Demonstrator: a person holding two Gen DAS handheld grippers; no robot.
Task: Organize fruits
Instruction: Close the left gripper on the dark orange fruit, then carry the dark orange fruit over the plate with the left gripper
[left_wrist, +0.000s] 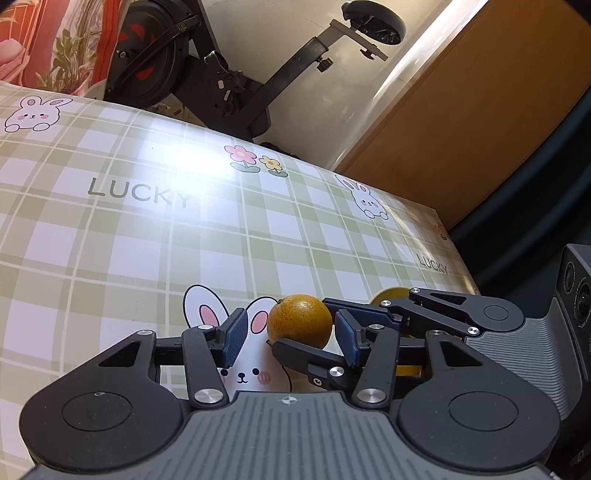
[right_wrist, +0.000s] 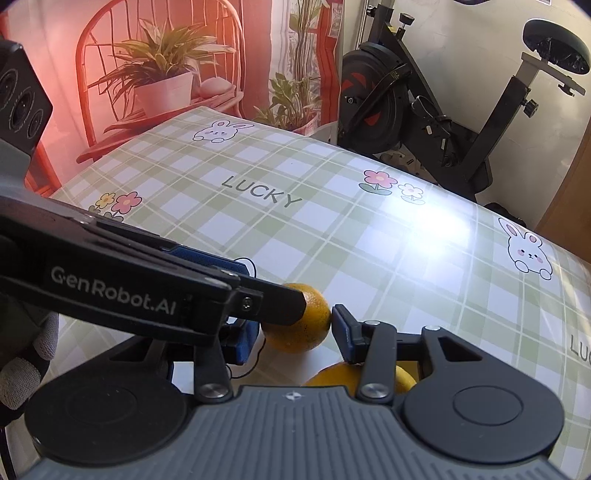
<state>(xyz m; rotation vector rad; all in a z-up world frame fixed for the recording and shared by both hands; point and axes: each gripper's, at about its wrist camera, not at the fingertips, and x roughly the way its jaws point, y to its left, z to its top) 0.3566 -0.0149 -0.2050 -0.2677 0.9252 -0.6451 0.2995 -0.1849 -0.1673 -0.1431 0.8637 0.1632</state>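
Note:
A small orange (right_wrist: 301, 332) sits low over the green plaid tablecloth (right_wrist: 332, 229), on a rabbit print. My right gripper (right_wrist: 295, 326) is shut on it, its right pad pressed against the peel. In the left wrist view the same orange (left_wrist: 299, 317) lies just ahead of my left gripper (left_wrist: 291, 325), which stands open, with a gap between its left pad and the fruit. The right gripper's fingers (left_wrist: 306, 356) cross in from the right, one in front of the orange. A second orange (left_wrist: 389, 295) lies behind them; it also shows close under the right gripper as a yellow-orange fruit (right_wrist: 332, 374).
The left gripper's fingers (right_wrist: 273, 301) reach across the right wrist view from the left, held by a gloved hand (right_wrist: 22, 369). An exercise bike (right_wrist: 424, 110) stands past the table's far edge. A wooden cabinet (left_wrist: 461, 110) is beyond the right edge (left_wrist: 454, 240).

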